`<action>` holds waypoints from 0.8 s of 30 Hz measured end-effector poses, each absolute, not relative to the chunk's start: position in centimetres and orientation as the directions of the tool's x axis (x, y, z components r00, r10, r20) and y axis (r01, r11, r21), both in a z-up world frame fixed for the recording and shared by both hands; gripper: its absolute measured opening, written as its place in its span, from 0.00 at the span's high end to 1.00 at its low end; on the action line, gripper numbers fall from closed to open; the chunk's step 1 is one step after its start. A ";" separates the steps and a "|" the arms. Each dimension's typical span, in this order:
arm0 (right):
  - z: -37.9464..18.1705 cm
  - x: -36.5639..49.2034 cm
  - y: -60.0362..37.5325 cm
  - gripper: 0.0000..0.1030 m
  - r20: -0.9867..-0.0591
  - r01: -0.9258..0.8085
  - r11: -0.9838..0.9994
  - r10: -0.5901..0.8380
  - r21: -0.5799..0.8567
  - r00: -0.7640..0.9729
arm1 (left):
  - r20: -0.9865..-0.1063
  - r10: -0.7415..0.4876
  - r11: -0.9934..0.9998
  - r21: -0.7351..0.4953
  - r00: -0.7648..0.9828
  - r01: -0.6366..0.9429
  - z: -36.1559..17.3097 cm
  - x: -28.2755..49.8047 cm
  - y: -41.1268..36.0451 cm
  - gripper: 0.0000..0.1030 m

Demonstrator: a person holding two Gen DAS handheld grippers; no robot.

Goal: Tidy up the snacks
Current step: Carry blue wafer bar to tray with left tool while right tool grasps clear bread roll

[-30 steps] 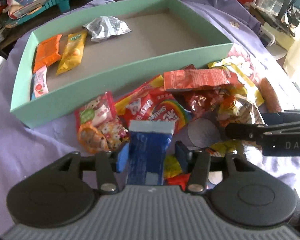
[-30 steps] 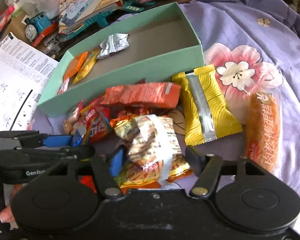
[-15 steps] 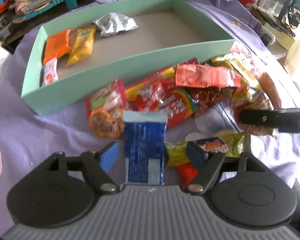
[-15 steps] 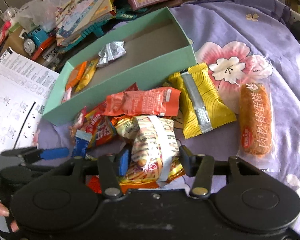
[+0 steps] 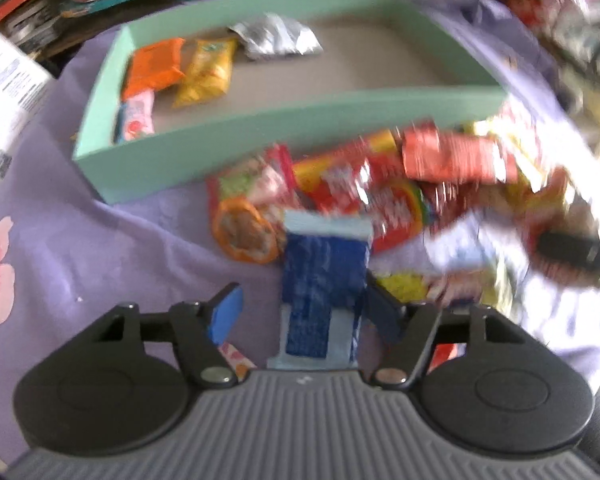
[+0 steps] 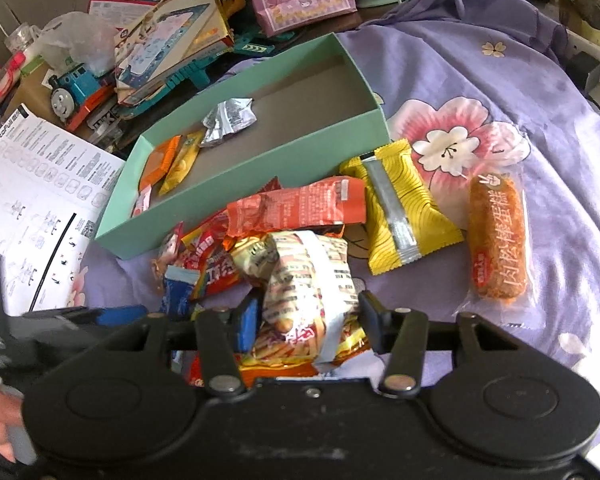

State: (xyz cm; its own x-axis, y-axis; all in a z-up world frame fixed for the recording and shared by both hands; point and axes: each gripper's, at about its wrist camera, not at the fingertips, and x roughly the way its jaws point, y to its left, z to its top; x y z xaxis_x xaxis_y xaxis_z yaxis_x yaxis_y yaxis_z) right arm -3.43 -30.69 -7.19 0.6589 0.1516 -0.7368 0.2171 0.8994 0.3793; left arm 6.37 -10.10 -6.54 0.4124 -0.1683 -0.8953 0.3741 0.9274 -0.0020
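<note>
Blue foil is the worry on the left: the blue packet [image 5: 324,280] stands between the jaws of the left gripper [image 5: 300,312], yet only the right-hand pad seems to touch it, while the left pad stands clear with purple cloth [image 5: 100,240] showing in the gap. I judge those jaws released, or nearly so. If the gripper lifts now the packet would likely slip out and drop onto the pile; if it closes carelessly it may also nip the small wrapper lying under the left pad. That view is smeared, so the contact is hard to confirm.

Beyond it sits the green box [image 6: 236,176], its near wall just past the heap, with an orange packet [image 6: 158,162], a yellow packet [image 6: 182,164], a small pink one and a crumpled silver wrapper [image 6: 228,120] already inside, all toward its left end.

Further right, the right gripper [image 6: 306,316] has its jaws set on either side of the striped snack bag [image 6: 312,284], both pads against or very near its sides, so I take it as clenched on the bag. The bag is puffy and lies on other wrappers; a lift could drag the orange-yellow pack beneath it along, or the slick film could slide free.

Well to the right, the yellow pouch [image 6: 396,220] and the long cake roll [image 6: 496,240] lie loose on the cloth, not yet boxed.
</note>
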 end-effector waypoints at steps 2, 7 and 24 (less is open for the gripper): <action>-7.0 -3.7 -30.5 0.51 -0.736 0.216 0.903 0.146 0.373 0.661 | -0.891 -0.169 0.909 0.024 0.421 0.415 -7.0 5.3 -10.8 0.59; -6.7 -3.9 -30.6 0.51 -0.738 0.216 0.908 0.134 0.359 0.662 | -0.876 -0.179 0.911 0.024 0.448 0.411 -6.2 4.2 -10.6 0.64; -1.0 1.4 -31.5 0.52 -0.661 0.163 0.926 0.111 0.339 0.742 | -0.790 -0.280 0.922 -0.064 0.545 0.381 1.7 9.9 -9.8 0.64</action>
